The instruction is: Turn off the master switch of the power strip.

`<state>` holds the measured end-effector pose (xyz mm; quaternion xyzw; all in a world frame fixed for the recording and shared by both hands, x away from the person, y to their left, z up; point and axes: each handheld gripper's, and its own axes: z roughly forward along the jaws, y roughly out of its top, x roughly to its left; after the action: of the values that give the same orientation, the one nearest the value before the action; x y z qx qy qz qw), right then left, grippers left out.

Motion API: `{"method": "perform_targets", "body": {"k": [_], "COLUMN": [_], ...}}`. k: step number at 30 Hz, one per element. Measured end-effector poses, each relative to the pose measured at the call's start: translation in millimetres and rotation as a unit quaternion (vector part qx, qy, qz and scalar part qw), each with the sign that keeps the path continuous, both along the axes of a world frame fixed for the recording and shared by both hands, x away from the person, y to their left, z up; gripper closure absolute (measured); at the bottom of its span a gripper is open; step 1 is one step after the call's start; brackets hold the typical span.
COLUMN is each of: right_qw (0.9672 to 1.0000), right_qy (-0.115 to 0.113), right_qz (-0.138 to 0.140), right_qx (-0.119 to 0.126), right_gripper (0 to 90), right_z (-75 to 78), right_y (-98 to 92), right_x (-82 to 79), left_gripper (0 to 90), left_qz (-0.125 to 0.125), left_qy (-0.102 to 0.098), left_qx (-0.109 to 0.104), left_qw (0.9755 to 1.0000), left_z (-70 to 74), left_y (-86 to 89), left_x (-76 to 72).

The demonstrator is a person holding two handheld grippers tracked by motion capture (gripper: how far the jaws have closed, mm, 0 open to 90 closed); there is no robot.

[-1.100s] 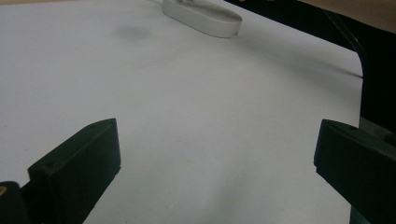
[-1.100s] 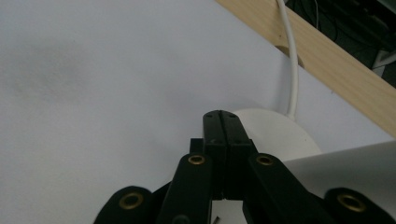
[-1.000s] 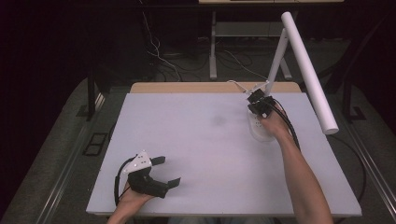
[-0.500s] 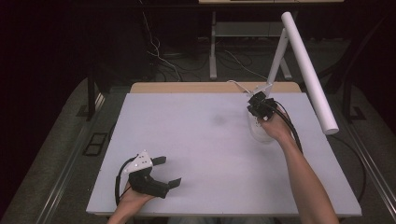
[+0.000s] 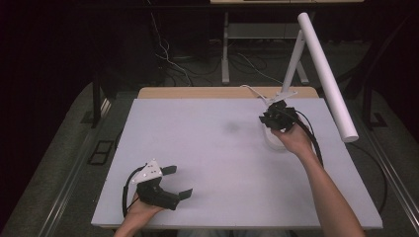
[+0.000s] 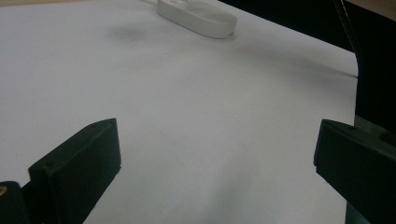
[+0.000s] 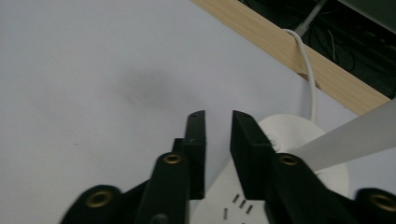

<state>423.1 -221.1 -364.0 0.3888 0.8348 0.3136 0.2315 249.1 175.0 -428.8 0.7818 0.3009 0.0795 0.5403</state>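
Note:
A white desk lamp stands at the back right of the table. In the high view its oval base (image 5: 273, 141) lies flat, its thin arm (image 5: 292, 61) rises, and its long tube head (image 5: 326, 74) slants toward the right. My right gripper (image 5: 272, 118) hovers over the base (image 7: 299, 135). Its jaws stand almost together, a narrow gap between them and nothing in it (image 7: 218, 122). My left gripper (image 5: 180, 181) rests near the table's front left, wide open and empty (image 6: 217, 154). The base (image 6: 196, 14) is also visible far off in the left gripper view.
The white table top (image 5: 212, 148) has a wooden strip (image 7: 280, 42) along its far edge. The lamp's white cable (image 7: 308, 74) runs over that edge. Dark floor, cables and a stand lie beyond the table.
My right gripper has sunk slightly toward the lamp base. The left gripper has stayed where it was.

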Motion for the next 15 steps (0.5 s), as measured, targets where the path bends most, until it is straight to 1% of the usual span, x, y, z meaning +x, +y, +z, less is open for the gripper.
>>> {"method": "perform_targets", "body": {"k": [2, 3, 4, 5, 8, 9, 10, 13, 14, 15], "right_qw": [0.9998, 0.9998, 0.9995, 0.9994, 0.9981, 0.9981, 0.9969, 0.9957, 0.9957, 0.9953], "right_qy": [0.000, 0.000, 0.002, 0.002, 0.003, 0.003, 0.006, 0.014, 0.014, 0.017], "right_qz": [0.004, 0.004, 0.007, 0.004, 0.002, 0.002, 0.006, 0.018, 0.018, 0.020], "right_qx": [0.020, 0.020, 0.031, 0.036, 0.061, 0.061, 0.079, 0.090, 0.090, 0.093], "right_gripper": [61.7, 61.7, 53.5, 49.6, 37.7, 37.7, 28.4, 13.3, 13.3, 10.8], "right_z": [3.0, 3.0, 5.7, 7.3, 12.8, 12.8, 16.3, 19.4, 19.4, 19.9], "right_y": [0.9, 0.9, 1.7, 1.8, 0.0, 0.0, -2.0, -5.8, -5.8, -6.7], "right_x": [-7.1, -7.1, -14.1, -17.4, -28.6, -28.6, -36.9, -47.8, -47.8, -51.6], "left_gripper": [0.0, 0.0, 0.0, 0.0, 0.0, 0.0, 0.0, 0.0, 0.0, 0.0], "left_qz": [-0.002, -0.001, -0.001, 0.000, 0.000, -0.001, -0.001, 0.000, 0.001, 0.000], "left_qy": [-0.001, -0.001, -0.001, -0.002, -0.002, -0.002, -0.002, -0.001, -0.001, -0.001], "left_qx": [0.002, 0.002, 0.001, 0.000, 0.000, -0.001, -0.001, -0.003, -0.003, -0.002], "left_qw": [1.0000, 1.0000, 1.0000, 1.0000, 1.0000, 1.0000, 1.0000, 1.0000, 1.0000, 1.0000], "left_z": [0.1, 0.2, 0.6, 0.9, 1.0, 1.1, 1.2, 1.4, 1.3, 1.3], "left_y": [-0.2, -0.3, -0.2, -0.1, -0.1, -0.1, -0.1, -0.3, -0.3, -0.3], "left_x": [0.1, 0.0, -0.3, -0.5, -0.6, -0.7, -0.7, -0.8, -0.9, -0.8]}}
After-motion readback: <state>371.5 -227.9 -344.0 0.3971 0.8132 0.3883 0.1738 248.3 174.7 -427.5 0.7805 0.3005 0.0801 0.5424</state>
